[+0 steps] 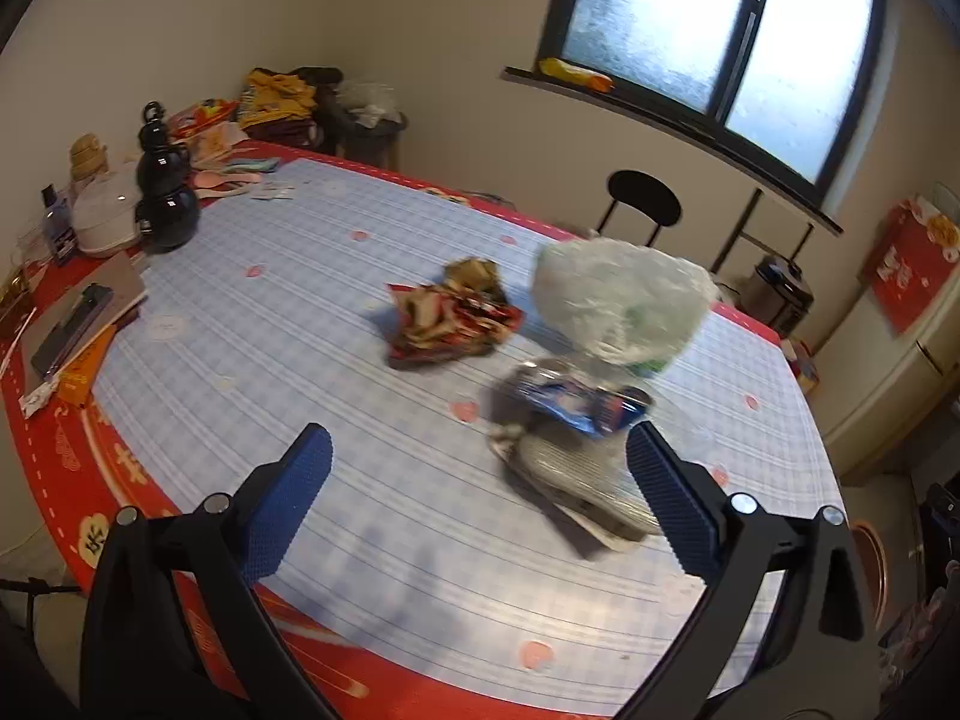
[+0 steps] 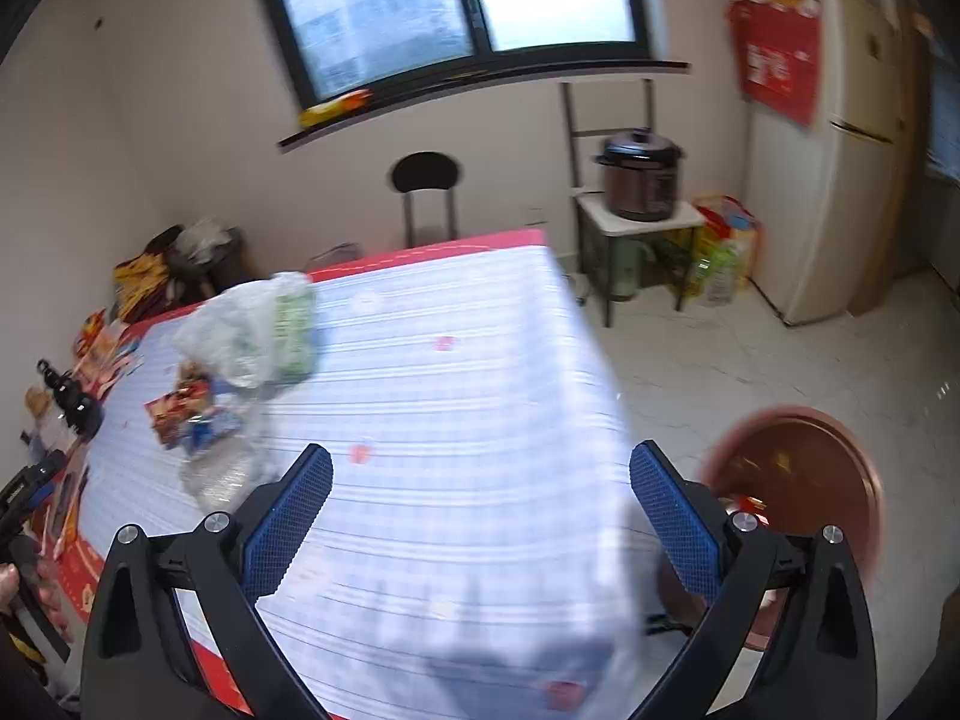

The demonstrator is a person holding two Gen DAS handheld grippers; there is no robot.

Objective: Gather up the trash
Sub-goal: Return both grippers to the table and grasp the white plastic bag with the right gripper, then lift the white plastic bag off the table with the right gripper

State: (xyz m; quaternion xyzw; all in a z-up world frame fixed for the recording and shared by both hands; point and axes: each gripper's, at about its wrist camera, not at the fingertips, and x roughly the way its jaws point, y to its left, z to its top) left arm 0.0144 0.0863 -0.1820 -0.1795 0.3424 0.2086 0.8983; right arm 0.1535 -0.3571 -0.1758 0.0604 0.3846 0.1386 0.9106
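Over the checked tablecloth [image 1: 372,540] | both jaws wide, empty | step: I approach; left gripper [image 1: 480,501] nears crumpled blue wrapper [image 1: 579,405] | next: centre, close; brown round bin [image 2: 804,480] awaits.

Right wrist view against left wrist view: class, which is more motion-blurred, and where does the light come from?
Right wrist view: heavier smear across the tablecloth and brown bin. Left wrist view: only the near wrappers blur. In both, bright daylight enters through the window, overexposing its panes.
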